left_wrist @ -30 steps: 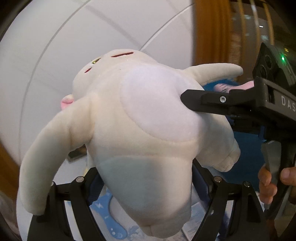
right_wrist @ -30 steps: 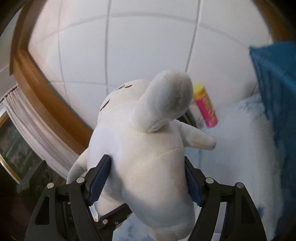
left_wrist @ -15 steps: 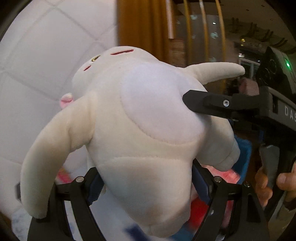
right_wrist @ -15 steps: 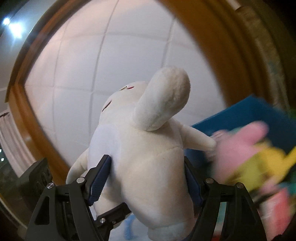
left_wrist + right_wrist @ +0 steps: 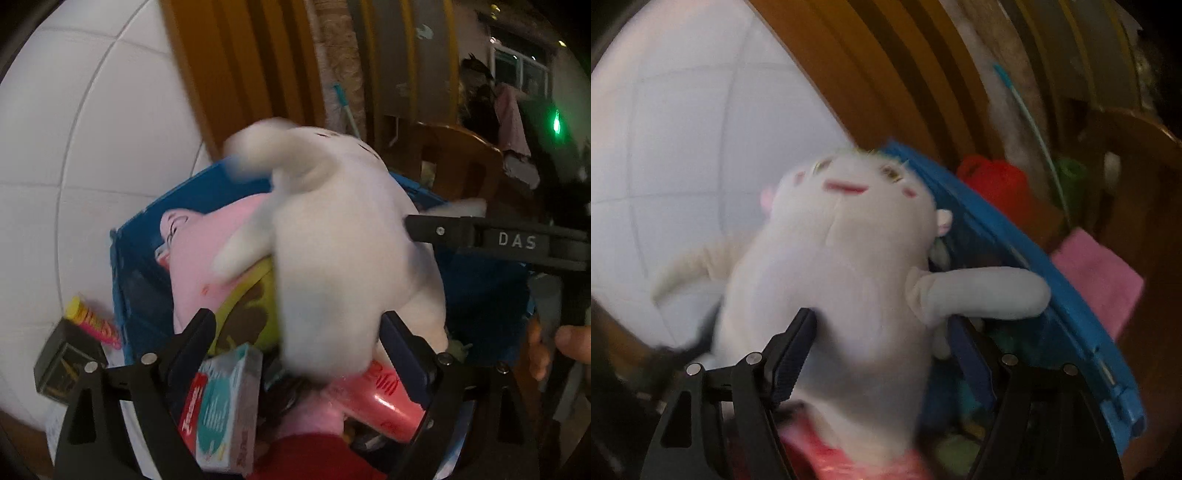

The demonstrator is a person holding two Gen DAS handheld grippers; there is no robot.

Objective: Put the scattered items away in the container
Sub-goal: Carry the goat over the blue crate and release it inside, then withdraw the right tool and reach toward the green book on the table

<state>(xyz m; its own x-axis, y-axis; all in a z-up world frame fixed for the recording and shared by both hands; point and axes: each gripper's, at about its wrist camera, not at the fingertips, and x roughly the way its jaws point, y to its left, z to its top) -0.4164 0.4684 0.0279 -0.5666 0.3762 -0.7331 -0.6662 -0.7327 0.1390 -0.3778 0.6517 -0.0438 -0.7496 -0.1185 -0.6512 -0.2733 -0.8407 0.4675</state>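
1. The white plush toy (image 5: 343, 258) hangs over the blue container (image 5: 122, 273), its lower body between the fingers of both grippers and its head and arms pointing away beyond the fingertips.
2. The left gripper (image 5: 295, 332) has just been opening. Its left finger (image 5: 192, 339) stands clear of the toy with a gap showing, and the right pad is just beside the toy's flank, so these fingers are spread and no longer clamping it.
3. The right gripper (image 5: 882, 350) has its fingers pinching the toy at the waist; the left pad (image 5: 798, 350) presses into the fabric (the far pad is partly hidden behind the body).
4. Under the left fingers the container is already crowded: a pink plush (image 5: 207, 258), a yellow-green item (image 5: 247, 317), a small box (image 5: 225, 410) and a red tube (image 5: 380, 398).
5. To finish well, I would lower the toy until it rests on the pile before the right fingers let go, since a drop from here could bounce it off.
6. One arm of the toy (image 5: 979, 291) lies across the blue rim (image 5: 1034, 288) on the right-finger side; nudge the body inward so the limb does not drag it over the wall.
7. Left of the left fingers, outside the container wall, a yellow-capped pink tube (image 5: 92, 325) and a dark box (image 5: 64, 363) lie on the white tabletop (image 5: 74, 166), by the look of it still to be collected.
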